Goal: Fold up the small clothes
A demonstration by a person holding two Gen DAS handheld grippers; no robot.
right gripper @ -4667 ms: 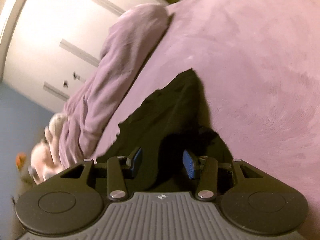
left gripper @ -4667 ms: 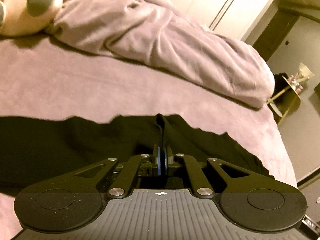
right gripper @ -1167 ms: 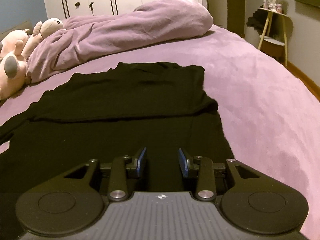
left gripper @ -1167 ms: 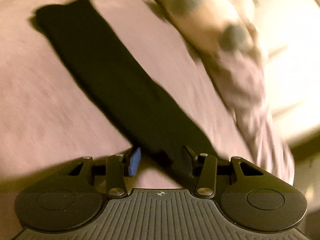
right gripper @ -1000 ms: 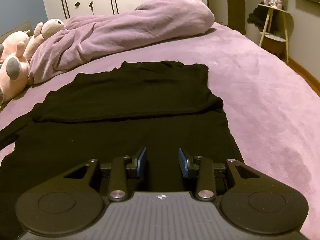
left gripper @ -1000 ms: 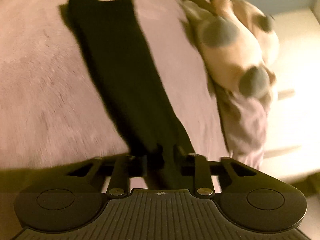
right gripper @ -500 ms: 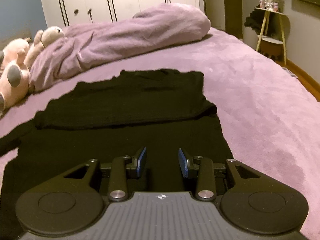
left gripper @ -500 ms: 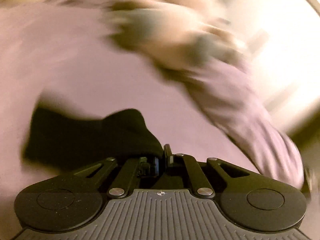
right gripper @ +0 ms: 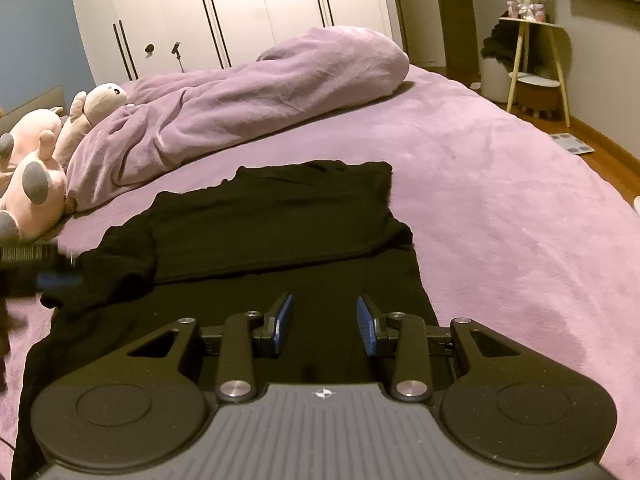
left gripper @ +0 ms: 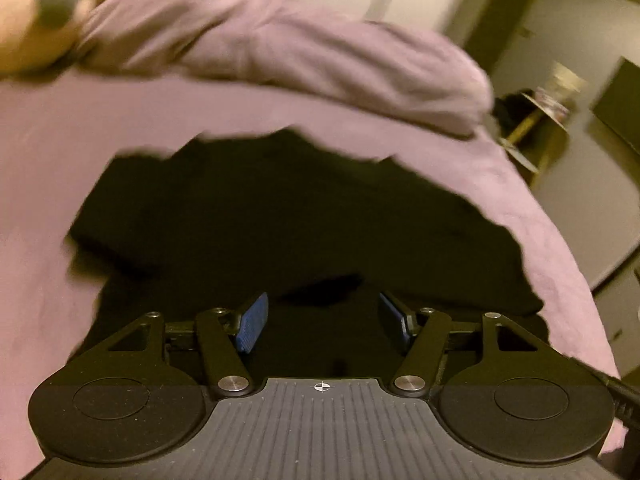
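I am folding a black top (right gripper: 280, 216) that lies flat on the purple bed (right gripper: 500, 200), from the middle of my right view out to about 9 o'clock. The sleeve (right gripper: 116, 268) now lies bunched on the body at 9 o'clock.

My left gripper (left gripper: 322, 318) is opening its fingers, and nothing is between them. My right gripper (right gripper: 324, 324) hangs over the near hem with its fingers a little apart, holding nothing.

I think the sleeve fold is just done. Next I should smooth the sleeve, then pinch the hem and fold it toward 12 o'clock.

A second ago my left fingers pinched the long sleeve out by the plush toy (right gripper: 36, 184). Now they have let it go.
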